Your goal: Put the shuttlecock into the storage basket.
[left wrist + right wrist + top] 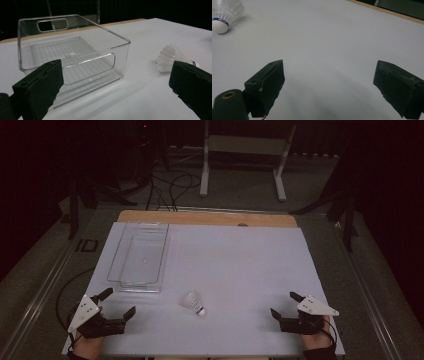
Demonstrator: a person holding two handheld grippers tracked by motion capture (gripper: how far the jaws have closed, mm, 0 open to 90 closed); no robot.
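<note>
**Two open grippers flanking a shuttlecock on a white table**

We are looking down on a white rectangular table (240, 260) and taking the small white feathered shuttlecock with a round white cork tip and blue band (193, 303) as our landmark. It is lying on its side on the bare surface, touching nothing. Just beyond it and to its left, we are seeing a clear rectangular plastic bin with cut-out handles (137, 256), standing upright and empty, close to the shuttlecock but apart from it. To the shuttlecock's left, near the front edge, the person's left gripper (120, 303) is resting with its black jaws spread wide and nothing between them; in the left gripper view the bin (75, 55) is standing ahead of the jaws and the shuttlecock (172, 58) beside the right-hand jaw. Well to the shuttlecock's right, the right gripper (283, 304) is likewise holding its jaws wide apart and empty over bare table; in the right gripper view the shuttlecock (224, 13) is lying far off at upper left.
</note>
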